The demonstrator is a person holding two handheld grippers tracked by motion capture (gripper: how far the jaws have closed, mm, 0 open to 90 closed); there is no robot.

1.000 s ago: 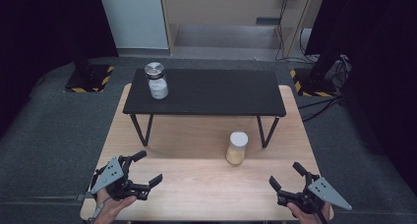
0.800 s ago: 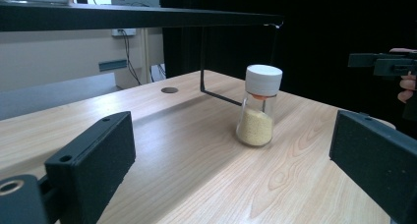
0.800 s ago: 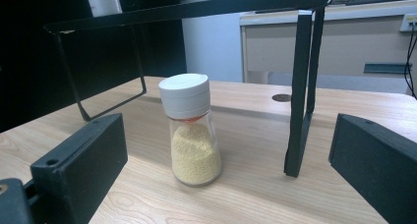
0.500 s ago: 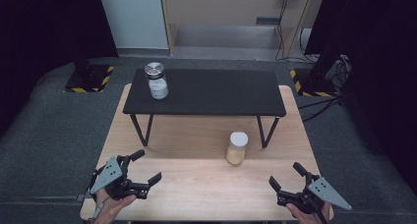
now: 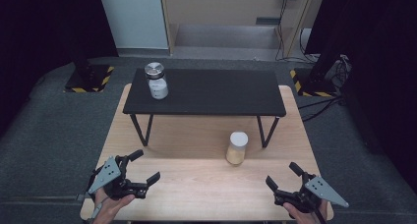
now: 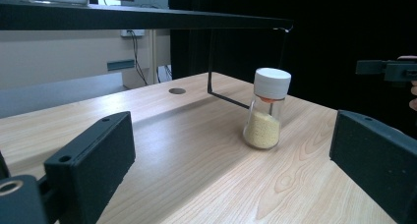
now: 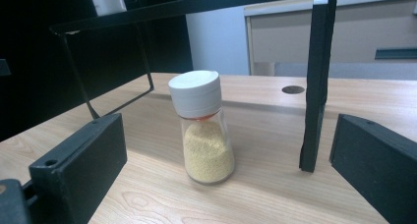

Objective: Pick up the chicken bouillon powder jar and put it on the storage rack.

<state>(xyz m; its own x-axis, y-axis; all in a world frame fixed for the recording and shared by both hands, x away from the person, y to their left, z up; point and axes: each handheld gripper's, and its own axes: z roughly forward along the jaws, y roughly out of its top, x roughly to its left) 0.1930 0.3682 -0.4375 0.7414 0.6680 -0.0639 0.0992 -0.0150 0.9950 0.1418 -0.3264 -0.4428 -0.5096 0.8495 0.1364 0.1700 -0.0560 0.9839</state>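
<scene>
both sets of jaws are spread wide and empty, left gripper (image 5: pixel 140 171) and right gripper (image 5: pixel 285 177) low at the near edge; the white-capped spice jar (image 5: pixel 237 148) is stood on the wooden table (image 5: pixel 196 184) beside the black shelf's (image 5: pixel 216 91) leg; judged the approach step; a reach forward is called for next.

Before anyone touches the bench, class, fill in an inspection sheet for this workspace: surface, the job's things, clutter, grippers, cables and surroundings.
Surface: wooden table, with a low black shelf standing on it.
Job's things: white-capped jar of yellow grains, upright on the table by the shelf's right front leg.
Clutter: metal-lidded jar on the shelf's left end.
Grippers: left gripper and right gripper both open, holding nothing, at the near edge.
Cables: wall cables behind the table; more on the floor at right.
Surroundings: grey carpet, dark curtains, striped stand bases.
</scene>
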